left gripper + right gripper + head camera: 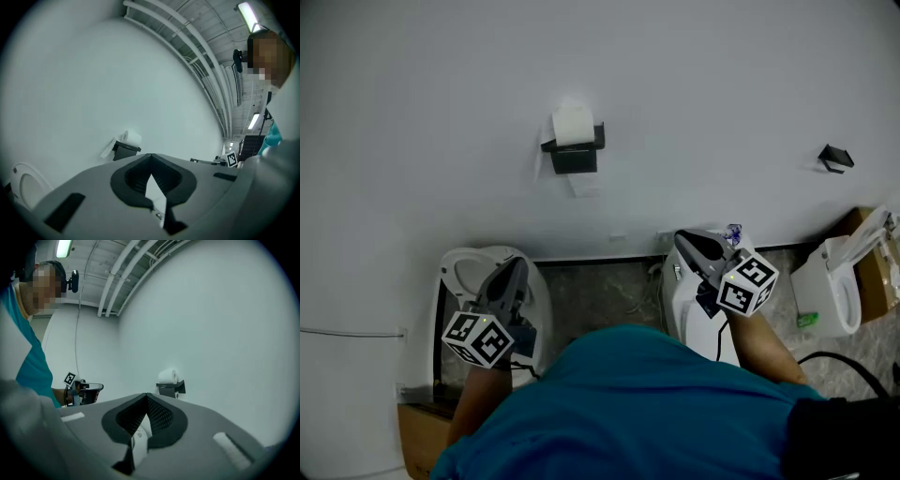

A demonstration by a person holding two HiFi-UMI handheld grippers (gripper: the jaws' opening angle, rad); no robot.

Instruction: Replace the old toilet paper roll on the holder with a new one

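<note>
"What do you have before you?"

"You hold two grippers, the left gripper [516,270] and the right gripper [692,240], both closed on nothing. There is one toilet paper roll [573,124] and one black holder [575,158]."

"Where?"

"On the plain white wall [722,84], above a mottled grey floor [600,295]. The roll is white and rests on the holder, with a loose sheet hanging."

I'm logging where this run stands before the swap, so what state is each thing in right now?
toilet paper roll: resting on top of the holder, loose end hanging down.
holder: fixed to the wall, carrying the roll.
left gripper: jaws shut, nothing between them, away from the roll.
right gripper: jaws shut, nothing between them, away from the roll.
</note>
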